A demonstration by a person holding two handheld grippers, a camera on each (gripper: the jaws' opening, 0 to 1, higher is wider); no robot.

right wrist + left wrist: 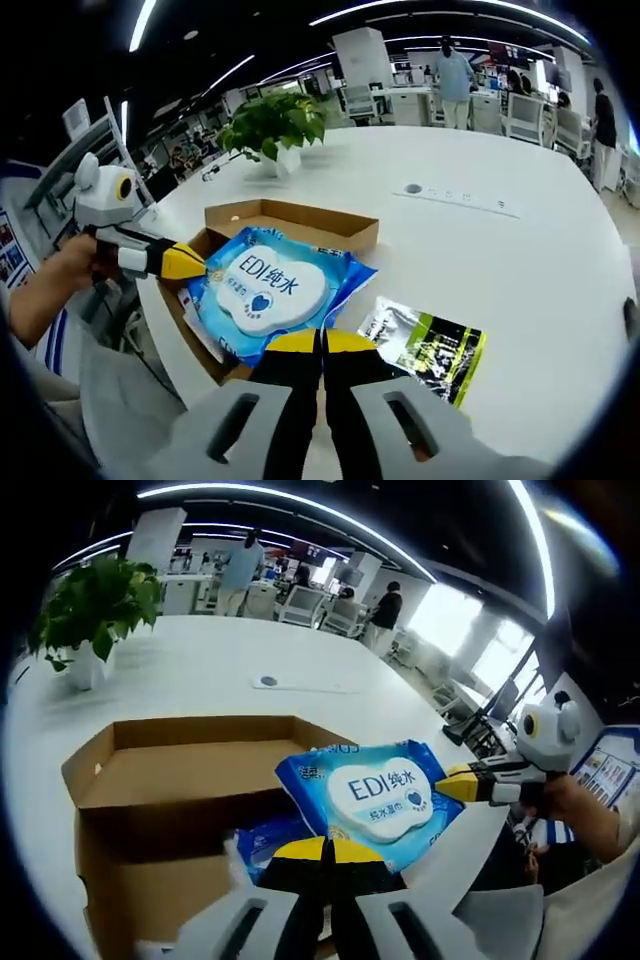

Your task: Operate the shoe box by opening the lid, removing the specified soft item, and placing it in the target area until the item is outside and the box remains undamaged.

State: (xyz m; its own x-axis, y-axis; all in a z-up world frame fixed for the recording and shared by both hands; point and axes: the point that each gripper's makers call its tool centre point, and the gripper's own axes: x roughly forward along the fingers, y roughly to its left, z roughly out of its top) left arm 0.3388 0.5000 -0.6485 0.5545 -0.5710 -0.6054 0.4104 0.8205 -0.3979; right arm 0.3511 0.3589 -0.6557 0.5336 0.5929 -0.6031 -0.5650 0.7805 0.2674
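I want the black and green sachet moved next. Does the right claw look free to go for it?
Probably not yet: the right claw is shut on the blue wipes pack, as is the left claw. The sachet itself lies uncovered on the table beside it.

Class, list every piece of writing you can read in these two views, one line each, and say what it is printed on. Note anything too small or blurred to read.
"EDI纯水": large blue letters on the white label of the blue wipes pack, held by both grippers over the cardboard box.
Smaller line under it on the same label, beside a heart mark: too blurred to read.
Print on the green and black packet on the white table: too small to read.
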